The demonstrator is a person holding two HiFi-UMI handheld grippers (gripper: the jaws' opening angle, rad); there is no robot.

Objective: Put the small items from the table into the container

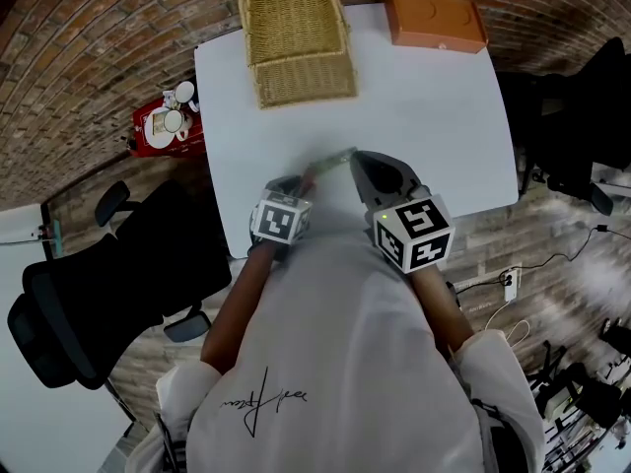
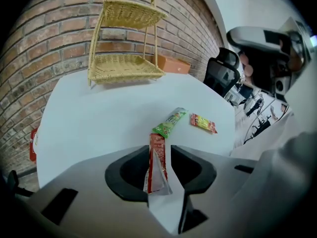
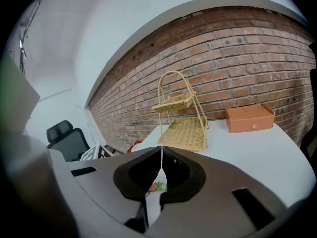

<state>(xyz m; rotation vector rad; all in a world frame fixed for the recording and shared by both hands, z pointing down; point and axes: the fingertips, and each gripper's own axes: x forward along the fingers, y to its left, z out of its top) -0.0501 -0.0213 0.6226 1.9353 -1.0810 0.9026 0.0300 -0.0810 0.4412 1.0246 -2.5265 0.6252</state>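
Observation:
A red snack packet [image 2: 157,165] lies between the jaws of my left gripper [image 2: 160,147], and bare table shows beside it. That gripper is open and angled down at the white table [image 1: 424,116] near its front edge. A green packet [image 2: 170,122] lies just past the red one, and a red-and-yellow packet [image 2: 203,123] lies to its right. In the head view the green packet [image 1: 333,159] sits between my left gripper [image 1: 299,181] and my right gripper [image 1: 357,158]. My right gripper [image 3: 161,151] is shut on nothing. The two-tier wicker basket [image 1: 296,37] stands at the table's far edge.
An orange box [image 1: 436,20] sits at the table's far right corner beside the basket. A black office chair [image 1: 108,284] stands left of the table. A red tray with cups [image 1: 166,124] sits on the floor by the brick wall.

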